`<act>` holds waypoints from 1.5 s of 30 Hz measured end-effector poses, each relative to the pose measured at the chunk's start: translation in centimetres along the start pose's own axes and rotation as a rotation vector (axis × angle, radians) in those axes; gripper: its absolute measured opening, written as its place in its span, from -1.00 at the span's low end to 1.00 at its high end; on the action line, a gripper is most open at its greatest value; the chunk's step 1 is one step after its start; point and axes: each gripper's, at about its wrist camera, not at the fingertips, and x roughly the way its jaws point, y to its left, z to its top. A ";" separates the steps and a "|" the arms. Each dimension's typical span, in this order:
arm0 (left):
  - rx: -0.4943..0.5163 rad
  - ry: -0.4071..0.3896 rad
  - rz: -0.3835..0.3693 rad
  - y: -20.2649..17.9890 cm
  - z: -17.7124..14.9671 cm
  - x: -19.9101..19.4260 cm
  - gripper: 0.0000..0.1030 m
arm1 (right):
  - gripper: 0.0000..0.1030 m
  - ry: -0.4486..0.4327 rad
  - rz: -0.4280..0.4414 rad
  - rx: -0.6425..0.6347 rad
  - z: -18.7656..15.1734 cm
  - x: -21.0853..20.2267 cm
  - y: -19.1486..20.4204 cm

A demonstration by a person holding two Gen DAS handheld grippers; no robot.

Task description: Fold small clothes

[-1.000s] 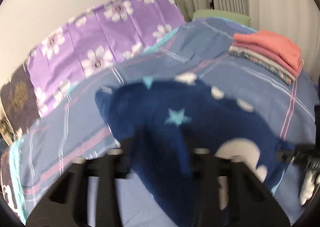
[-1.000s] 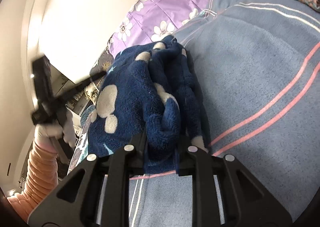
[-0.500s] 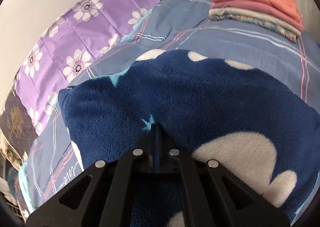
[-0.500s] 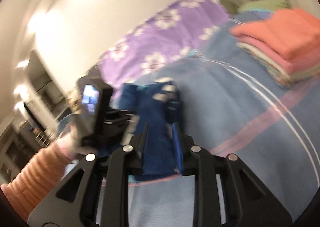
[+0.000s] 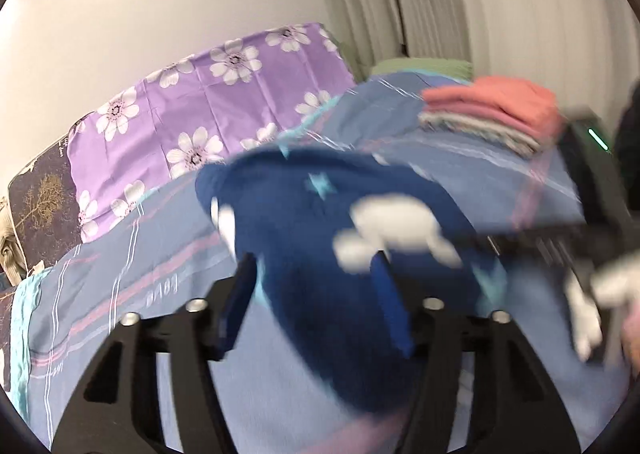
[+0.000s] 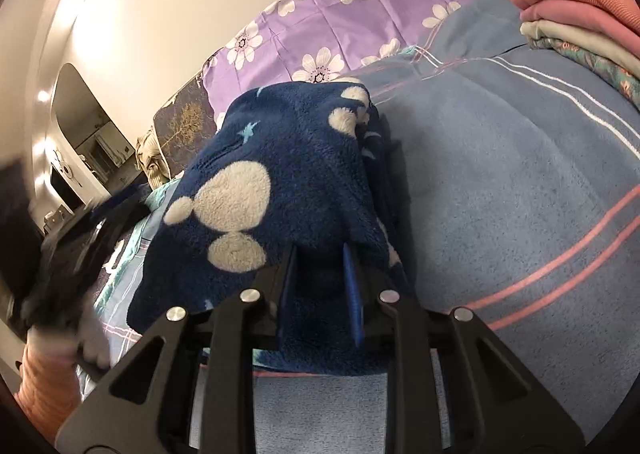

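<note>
A dark blue fleece garment (image 5: 312, 230) with white blobs and pale stars lies on the blue striped bedspread (image 5: 132, 270). My left gripper (image 5: 314, 294) is blurred and its jaws are opening. They stand wide on either side of the garment's near edge, and the pads are not pressing it. My right gripper (image 6: 320, 282) is closing on a bunched fold of the same fleece (image 6: 280, 174), which drapes up and over its fingers. In the right wrist view the left gripper (image 6: 68, 246) is a dark blur at the left, above an orange ribbed sleeve (image 6: 40, 382).
A stack of folded clothes (image 5: 500, 114), salmon on top, sits on the bed at the back right (image 6: 580, 14). A purple flowered cover (image 5: 200, 106) lines the wall side. The right gripper's body (image 5: 600, 190) crosses the left view's right edge.
The left gripper has let go of the fleece, opened wide and pulled back from it. The right gripper still grips its fold and has drawn closer over the garment.
</note>
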 end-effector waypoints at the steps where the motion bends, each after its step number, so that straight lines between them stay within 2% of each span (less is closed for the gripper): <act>1: 0.020 0.017 -0.008 -0.8 -1.5 -1.1 0.29 | -0.58 0.000 0.004 0.004 -0.2 -0.1 0.0; 4: 0.062 0.036 -0.011 -2.8 -4.0 -1.9 0.42 | -0.58 -0.002 0.003 0.001 -0.4 -0.2 -0.2; 6: 0.089 0.070 0.032 -4.0 -4.8 -0.5 0.43 | -0.57 -0.005 -0.009 -0.010 -0.4 -0.1 0.0; 9: 0.048 0.102 0.068 -4.6 -4.8 2.4 0.42 | -0.57 -0.006 -0.027 -0.024 -0.5 -0.4 0.4; 11: 0.050 0.136 0.152 -4.8 -4.4 4.3 0.43 | -0.57 -0.007 -0.046 -0.036 -0.5 -0.4 0.7; 13: 0.029 0.160 0.202 -4.5 -3.6 5.3 0.41 | -0.57 -0.012 -0.098 -0.065 -0.5 -0.4 1.5; 16: 0.039 0.211 0.258 -3.2 -3.5 4.7 0.37 | -0.57 -0.018 -0.157 -0.118 -0.8 -0.2 2.5; 18: 0.079 0.233 0.276 -2.4 -4.7 4.2 0.38 | -0.58 -0.012 -0.150 -0.125 -0.9 0.0 2.5; 20: 0.079 0.235 0.265 -1.9 -5.8 3.9 0.38 | -0.57 -0.006 -0.141 -0.138 -1.0 0.1 2.7; 23: 0.085 0.226 0.284 -2.2 -5.6 4.0 0.32 | -0.57 -0.005 -0.146 -0.140 -1.1 0.1 2.6; 24: 0.082 0.227 0.273 -2.3 -5.5 3.9 0.18 | -0.57 -0.004 -0.139 -0.131 -1.1 0.1 2.5; 25: 0.063 0.232 0.223 -2.3 -5.4 3.7 0.00 | -0.57 -0.002 -0.130 -0.123 -1.0 0.1 2.3; 27: 0.013 0.243 0.120 -1.8 -5.3 2.8 -0.25 | -0.57 0.004 -0.107 -0.103 -0.8 0.1 1.8; 28: -0.014 0.244 0.074 -1.5 -5.3 1.9 -0.30 | -0.57 0.006 -0.097 -0.094 -0.6 0.1 1.5; 31: -0.057 0.226 -0.019 -0.7 -4.8 -0.9 -0.65 | -0.57 0.006 -0.086 -0.082 -0.5 0.1 1.3; 34: -0.076 0.146 -0.087 0.0 -2.7 -3.2 -0.72 | -0.56 0.005 -0.090 -0.087 -0.6 0.1 1.3; 37: -0.050 0.033 -0.052 0.0 -0.1 -3.7 -0.72 | -0.56 0.004 -0.101 -0.099 -0.8 0.1 1.7; 38: -0.054 0.017 -0.044 0.2 0.7 -3.2 -0.72 | -0.56 0.004 -0.104 -0.103 -0.8 0.1 1.8; 40: -0.058 0.033 -0.033 0.6 2.1 -0.4 -0.71 | -0.56 0.004 -0.108 -0.105 -0.9 0.1 2.0; 43: -0.033 0.167 -0.036 0.8 0.9 6.9 -0.60 | -0.56 0.005 -0.112 -0.107 -0.9 0.2 2.0; 45: -0.048 0.148 -0.035 0.7 -0.1 8.3 -0.63 | -0.56 0.008 -0.116 -0.111 -0.9 0.2 2.2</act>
